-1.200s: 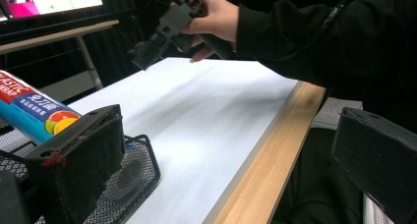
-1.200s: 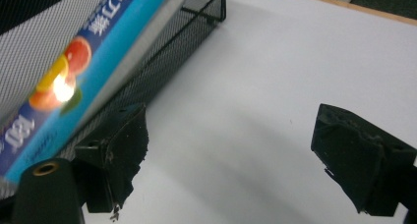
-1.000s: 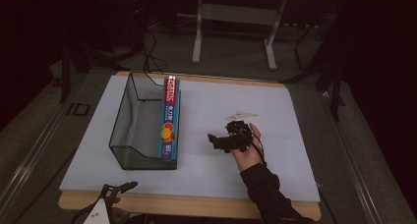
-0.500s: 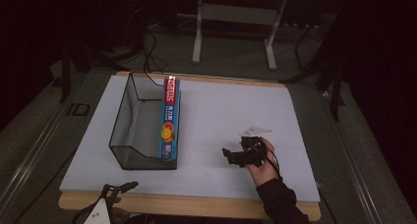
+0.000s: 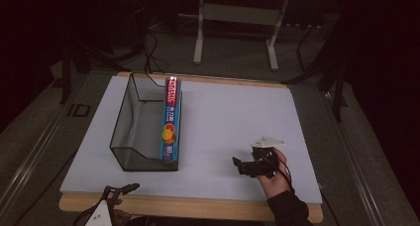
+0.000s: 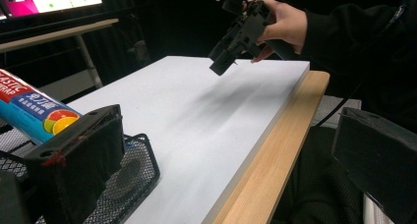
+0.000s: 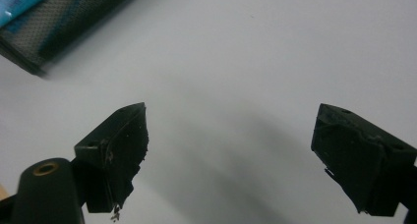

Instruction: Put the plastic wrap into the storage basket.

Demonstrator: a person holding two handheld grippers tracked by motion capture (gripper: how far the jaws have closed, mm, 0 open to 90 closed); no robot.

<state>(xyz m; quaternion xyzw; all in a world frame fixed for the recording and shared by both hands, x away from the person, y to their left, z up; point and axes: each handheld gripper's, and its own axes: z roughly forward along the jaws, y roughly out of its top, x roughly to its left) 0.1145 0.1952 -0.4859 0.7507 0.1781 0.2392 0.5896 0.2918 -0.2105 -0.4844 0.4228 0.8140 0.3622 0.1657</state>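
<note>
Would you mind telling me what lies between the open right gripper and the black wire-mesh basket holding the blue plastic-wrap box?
Nothing: in the high view, bare white tabletop separates the right gripper from the black wire-mesh basket and its blue plastic-wrap box.

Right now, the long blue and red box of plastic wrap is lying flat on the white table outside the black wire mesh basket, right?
Not quite. The long blue and red box of plastic wrap is inside the black wire mesh basket, standing on its long edge against the basket's right wall, not lying outside on the white table. The high view shows it.
</note>
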